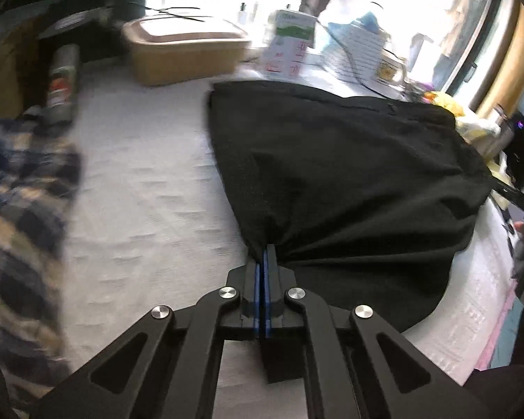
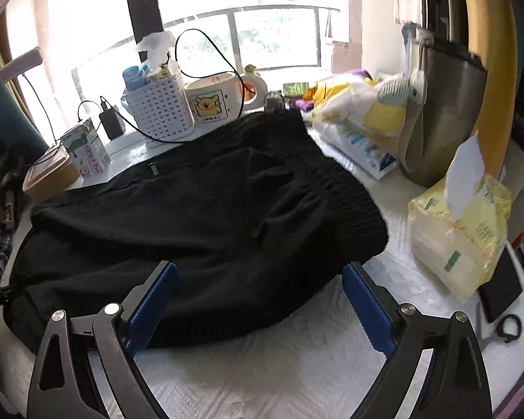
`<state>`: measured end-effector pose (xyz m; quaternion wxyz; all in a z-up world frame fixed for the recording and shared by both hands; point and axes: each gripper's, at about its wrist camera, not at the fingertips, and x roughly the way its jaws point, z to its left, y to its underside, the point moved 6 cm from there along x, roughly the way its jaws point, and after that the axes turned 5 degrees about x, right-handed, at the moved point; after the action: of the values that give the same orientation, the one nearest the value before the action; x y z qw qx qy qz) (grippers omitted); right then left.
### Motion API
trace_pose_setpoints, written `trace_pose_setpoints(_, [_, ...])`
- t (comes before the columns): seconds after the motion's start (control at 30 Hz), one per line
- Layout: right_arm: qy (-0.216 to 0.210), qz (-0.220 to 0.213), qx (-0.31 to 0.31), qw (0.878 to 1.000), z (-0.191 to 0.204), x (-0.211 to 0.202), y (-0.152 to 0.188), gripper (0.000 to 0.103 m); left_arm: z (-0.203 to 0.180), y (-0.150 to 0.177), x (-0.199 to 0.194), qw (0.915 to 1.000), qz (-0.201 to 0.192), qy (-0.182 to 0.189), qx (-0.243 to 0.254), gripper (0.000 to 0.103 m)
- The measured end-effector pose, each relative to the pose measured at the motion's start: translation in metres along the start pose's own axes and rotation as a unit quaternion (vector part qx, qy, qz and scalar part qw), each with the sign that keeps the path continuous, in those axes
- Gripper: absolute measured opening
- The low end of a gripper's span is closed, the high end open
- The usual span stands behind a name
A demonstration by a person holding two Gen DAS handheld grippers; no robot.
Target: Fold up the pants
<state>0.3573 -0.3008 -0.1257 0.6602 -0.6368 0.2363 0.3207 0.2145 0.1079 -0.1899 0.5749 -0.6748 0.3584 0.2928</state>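
Cluttered window-side bench [image 2: 297, 366] with a white textured cover. One pair of black pants [image 2: 199, 209] lies spread across it, just in front of the white basket [image 2: 160, 108]. Left hand-held gripper [image 1: 264, 249] is pinching a pants edge; right hand-held gripper [image 2: 258, 279] hangs spread over the near edge. Fabric looks soft, light, floppy, so I'd grab corners or the waistband.

plaid cloth [image 1: 21, 216]: blurred, cut by the left edge
carton [image 1: 290, 45]: print smeared, unreadable
black pants [image 1: 332, 174]: pinched corner hidden between closed jaws
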Motion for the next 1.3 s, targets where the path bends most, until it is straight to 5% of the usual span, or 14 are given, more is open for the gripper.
trace_pose_setpoints(0.13, [0.055, -0.008, -0.019, 0.998, -0.015, -0.009, -0.004, 0.096, 0.014, 0.006, -0.007, 0.9999, 0.003, -0.014, -0.004, 0.001])
trace_pose_setpoints(0.3, [0.099, -0.017, -0.016, 0.995, -0.041, -0.020, -0.008, 0.096, 0.015, 0.008, -0.018, 0.9997, 0.018, 0.011, -0.012, 0.006])
trace_pose_setpoints(0.37, [0.104, -0.023, -0.012, 0.994, -0.047, -0.025, -0.010, 0.096, 0.016, 0.001, -0.028, 1.0000, 0.007, 0.003, -0.003, 0.042])
trace_pose_setpoints(0.43, [0.086, -0.031, -0.017, 0.996, -0.043, -0.029, -0.014, 0.096, 0.015, -0.010, -0.040, 0.9998, -0.019, -0.007, 0.000, 0.051])
trace_pose_setpoints(0.57, [0.036, -0.043, -0.053, 0.997, -0.009, -0.025, -0.016, 0.096, 0.004, -0.042, -0.051, 0.9975, -0.068, 0.001, 0.016, 0.051])
trace_pose_setpoints(0.73, [-0.027, -0.041, -0.084, 0.995, 0.043, -0.006, -0.020, 0.081, -0.044, -0.059, -0.016, 0.9952, -0.046, 0.002, 0.086, 0.051])
trace_pose_setpoints(0.9, [-0.043, -0.001, -0.180, 0.983, 0.094, 0.020, 0.004, 0.081, -0.088, -0.044, 0.003, 0.9923, -0.012, 0.043, 0.116, 0.051])
trace_pose_setpoints(1.1, [-0.035, 0.073, -0.185, 0.979, 0.081, 0.043, 0.033, 0.081, -0.116, -0.008, 0.019, 0.9907, 0.036, 0.065, 0.114, 0.051])
trace_pose_setpoints(1.3, [-0.036, 0.092, -0.189, 0.977, 0.062, 0.026, 0.049, 0.081, -0.124, 0.012, 0.004, 0.9910, 0.027, 0.055, 0.119, 0.052])
